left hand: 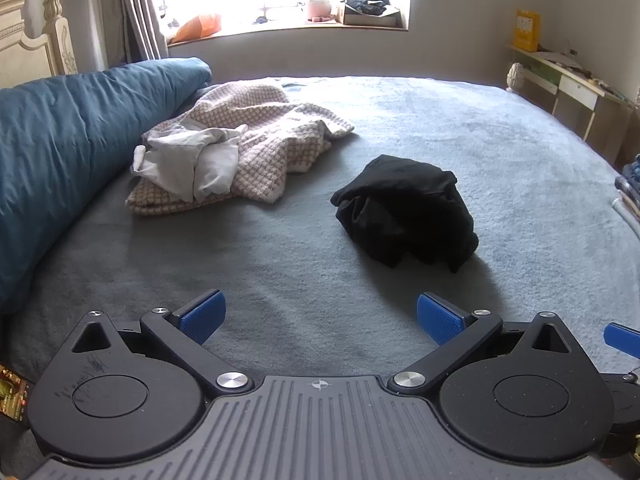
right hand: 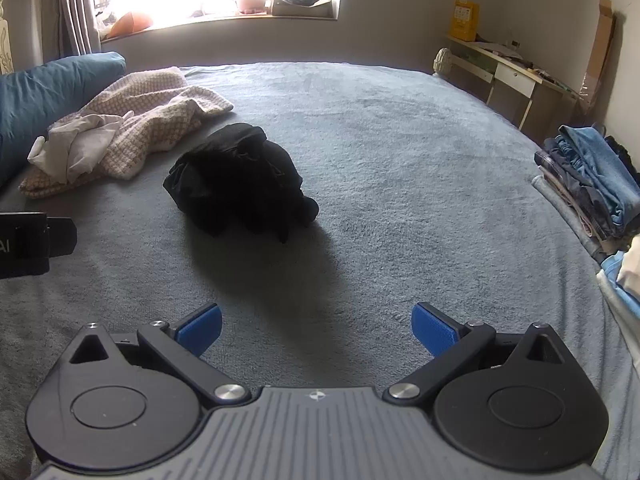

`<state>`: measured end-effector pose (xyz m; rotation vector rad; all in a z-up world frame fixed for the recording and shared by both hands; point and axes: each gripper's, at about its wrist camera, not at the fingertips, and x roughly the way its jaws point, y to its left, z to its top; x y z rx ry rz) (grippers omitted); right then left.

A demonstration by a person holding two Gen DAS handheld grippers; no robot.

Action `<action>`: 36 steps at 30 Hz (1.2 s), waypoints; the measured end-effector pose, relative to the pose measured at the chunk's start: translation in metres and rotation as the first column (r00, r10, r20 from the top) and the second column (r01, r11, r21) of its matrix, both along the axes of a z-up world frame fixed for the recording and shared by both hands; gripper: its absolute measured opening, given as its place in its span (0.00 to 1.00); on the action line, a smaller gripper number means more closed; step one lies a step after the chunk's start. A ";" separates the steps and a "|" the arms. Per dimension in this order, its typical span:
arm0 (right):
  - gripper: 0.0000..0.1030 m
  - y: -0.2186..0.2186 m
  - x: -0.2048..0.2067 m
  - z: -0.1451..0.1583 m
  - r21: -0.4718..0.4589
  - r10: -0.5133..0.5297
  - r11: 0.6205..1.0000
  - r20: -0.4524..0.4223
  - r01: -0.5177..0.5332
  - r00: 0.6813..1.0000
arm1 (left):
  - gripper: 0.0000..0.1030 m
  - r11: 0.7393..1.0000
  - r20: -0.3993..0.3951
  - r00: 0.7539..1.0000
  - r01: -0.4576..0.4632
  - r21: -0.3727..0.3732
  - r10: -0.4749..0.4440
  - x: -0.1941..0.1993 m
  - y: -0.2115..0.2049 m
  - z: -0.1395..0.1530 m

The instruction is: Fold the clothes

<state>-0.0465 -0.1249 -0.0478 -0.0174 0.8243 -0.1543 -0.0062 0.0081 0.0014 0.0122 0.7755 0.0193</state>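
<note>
Both grippers, left gripper [left hand: 320, 318] and right gripper [right hand: 316, 328], released, empty. Crumpled black garment [left hand: 404, 210] unfolded on grey bed [left hand: 460, 128]; folded denim stack [right hand: 592, 180] done.

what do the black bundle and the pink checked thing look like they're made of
Crumpled black garment: soft matte cloth, probably jersey or similar; it absorbs light, so the weave is unreadable. Pink-and-cream checked knit: looks like chunky knitted yarn, with visible checked stitch texture and a thick cream edge.
</note>
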 end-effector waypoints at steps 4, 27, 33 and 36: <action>1.00 0.001 0.000 0.000 -0.001 0.000 1.000 -0.001 0.000 1.000 | 1.00 1.000 -0.004 1.000 -0.005 -0.007 0.005 0.001 0.003 0.001; 1.00 0.002 0.001 -0.002 0.007 0.001 1.000 -0.012 -0.001 1.000 | 1.00 1.000 0.017 1.000 -0.020 0.008 0.020 -0.001 0.006 -0.002; 1.00 0.002 0.000 -0.003 0.008 0.003 1.000 -0.014 -0.002 1.000 | 1.00 1.000 0.013 1.000 -0.020 0.000 0.020 -0.001 0.006 -0.002; 1.00 0.003 0.000 -0.003 0.007 0.003 1.000 -0.013 -0.003 1.000 | 1.00 1.000 0.014 1.000 -0.019 -0.001 0.019 -0.002 0.006 -0.002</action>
